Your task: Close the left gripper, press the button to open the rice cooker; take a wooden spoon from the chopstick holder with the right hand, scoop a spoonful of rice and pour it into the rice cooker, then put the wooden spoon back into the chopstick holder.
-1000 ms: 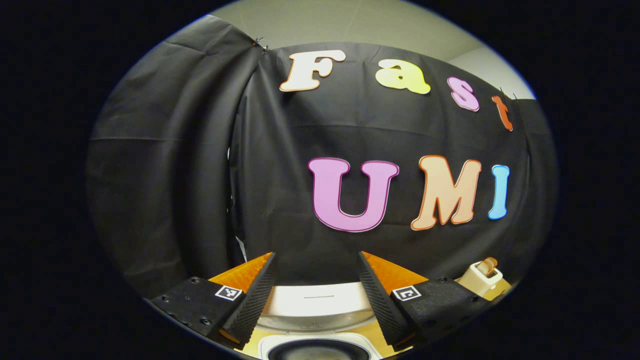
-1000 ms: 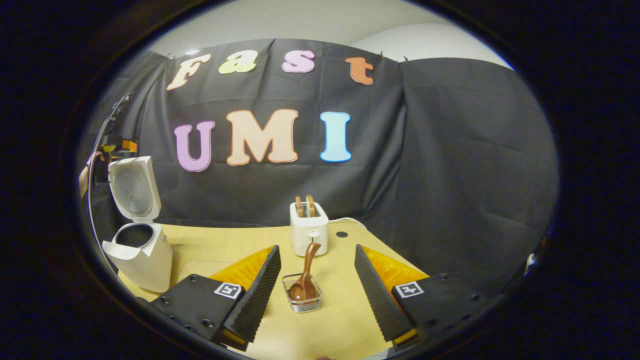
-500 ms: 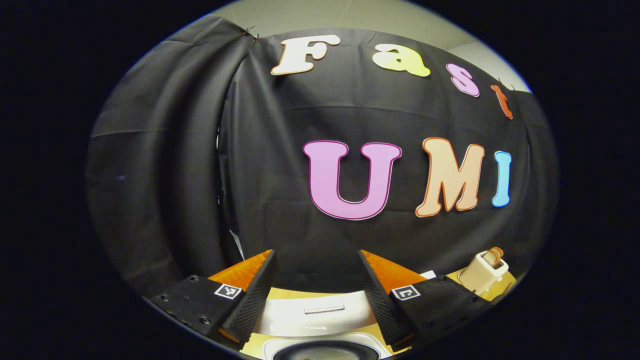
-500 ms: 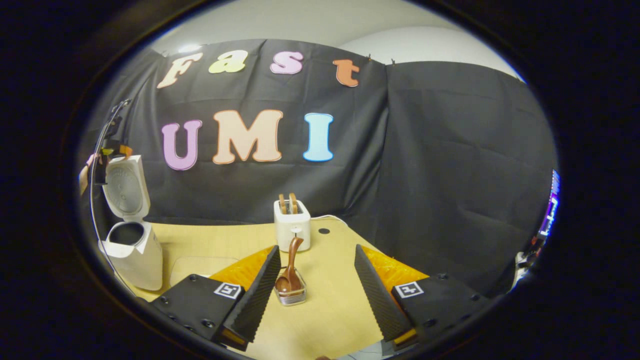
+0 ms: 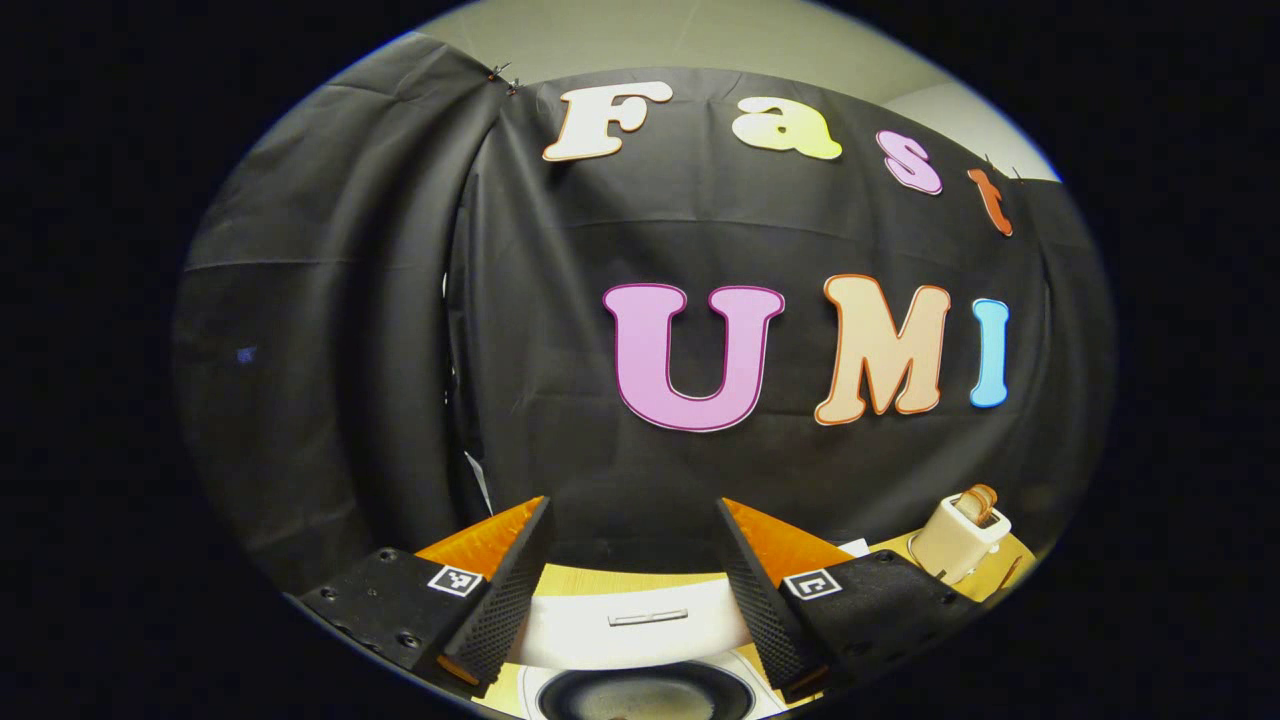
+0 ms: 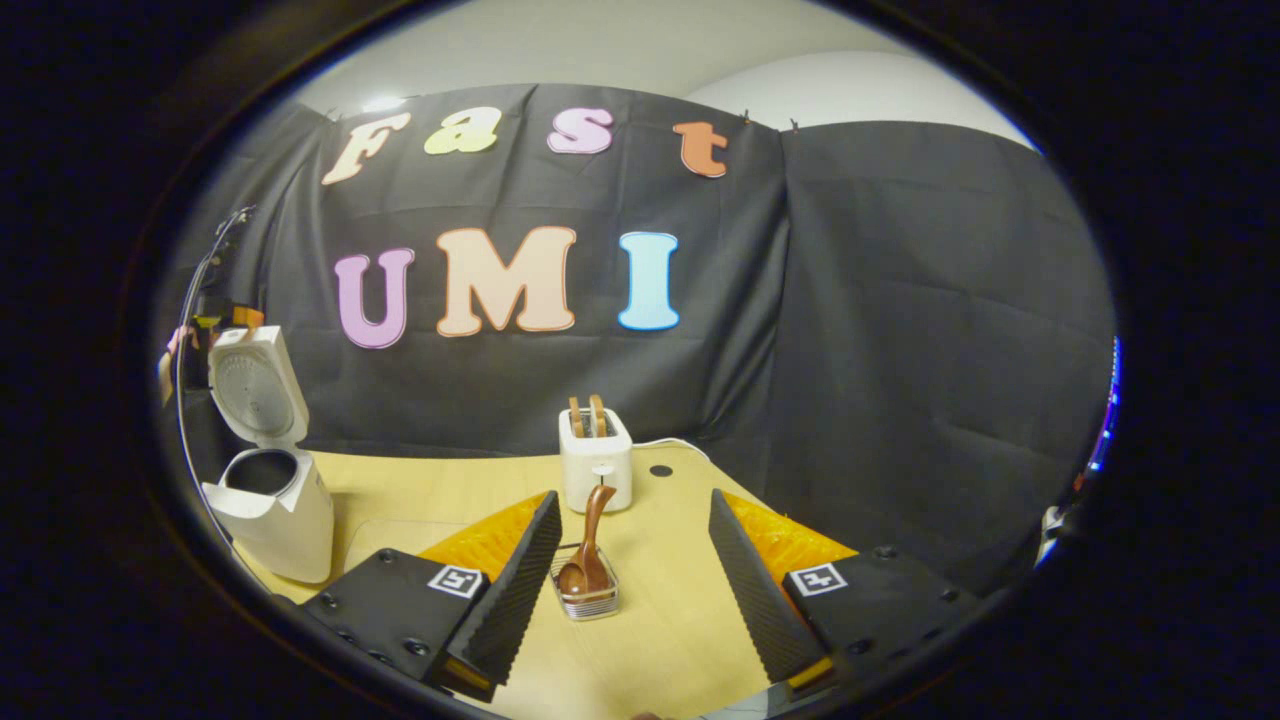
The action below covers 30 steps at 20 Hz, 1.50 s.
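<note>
W/ the white rice cooker [image 6: 268, 500] already lid-up at the pale wood worktop's [image 6: 660, 610] left edge, we're lining the right gripper [image 6: 635, 570], fingers wide & empty, on the brown wooden spoon [image 6: 588, 550] leaning in the small clear ribbed dish [image 6: 588, 600] mid-worktop, next needing a shut on its handle, while the left gripper [image 5: 635, 590] is hovering wide over the cooker.

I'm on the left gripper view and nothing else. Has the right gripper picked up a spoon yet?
Observer: No. The right gripper is open and empty. A spoon stands in a small dish on the table, between its fingers and farther off.
Operator: Is the cooker's lid fully up?
Observer: Yes. The lid stands upright above the open cooker, at the table's left end.
</note>
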Motion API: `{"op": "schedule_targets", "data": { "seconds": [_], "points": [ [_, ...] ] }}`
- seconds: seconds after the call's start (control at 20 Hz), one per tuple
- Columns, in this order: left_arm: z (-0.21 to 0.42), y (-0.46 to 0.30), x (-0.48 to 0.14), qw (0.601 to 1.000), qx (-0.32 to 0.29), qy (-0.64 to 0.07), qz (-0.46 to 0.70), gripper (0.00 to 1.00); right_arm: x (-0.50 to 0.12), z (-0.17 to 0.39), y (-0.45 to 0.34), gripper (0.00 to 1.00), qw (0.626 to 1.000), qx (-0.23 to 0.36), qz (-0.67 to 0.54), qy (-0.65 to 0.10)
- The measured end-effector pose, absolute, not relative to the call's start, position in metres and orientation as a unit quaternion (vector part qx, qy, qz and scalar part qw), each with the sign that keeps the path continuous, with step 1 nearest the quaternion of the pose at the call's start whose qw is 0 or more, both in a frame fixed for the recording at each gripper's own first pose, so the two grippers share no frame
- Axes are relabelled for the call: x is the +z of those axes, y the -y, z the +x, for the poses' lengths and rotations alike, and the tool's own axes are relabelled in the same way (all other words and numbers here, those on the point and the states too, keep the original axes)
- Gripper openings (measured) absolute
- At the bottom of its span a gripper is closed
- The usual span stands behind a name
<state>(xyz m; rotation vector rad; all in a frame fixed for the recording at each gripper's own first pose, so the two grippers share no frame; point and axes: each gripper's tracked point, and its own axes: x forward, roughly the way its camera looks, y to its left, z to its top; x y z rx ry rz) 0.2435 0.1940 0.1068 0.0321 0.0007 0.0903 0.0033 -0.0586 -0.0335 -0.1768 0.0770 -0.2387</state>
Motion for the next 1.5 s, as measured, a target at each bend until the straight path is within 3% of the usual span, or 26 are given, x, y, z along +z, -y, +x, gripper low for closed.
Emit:
{"op": "schedule_targets", "data": {
  "seconds": [0.2,0.25,0.35,0.65,1.05,1.5],
  "points": [
    [0.209,-0.185,0.084,0.999,0.05,-0.007,0.012,0.89,-0.027,0.009,0.061,0.95,0.99,-0.101,-0.096,-0.032],
    [0.2,-0.182,0.077,0.999,0.049,-0.008,0.01,0.93,-0.026,0.011,0.061,0.93,0.99,-0.096,-0.097,-0.032],
    [0.18,-0.176,0.057,0.999,0.046,-0.015,0.005,0.89,-0.026,0.015,0.06,0.93,0.991,-0.087,-0.096,-0.033],
    [0.134,-0.162,-0.02,0.997,0.033,-0.058,-0.032,0.92,-0.019,0.023,0.049,0.93,0.993,-0.062,-0.094,-0.027],
    [0.123,-0.16,-0.051,0.998,0.036,-0.042,-0.015,0.92,0.005,0.035,0.014,0.96,0.995,-0.007,-0.095,-0.003],
    [0.116,-0.159,-0.083,0.998,0.042,-0.054,0.012,0.92,0.003,0.037,0.007,0.96,0.995,0.008,-0.102,-0.01]
  ]
}}
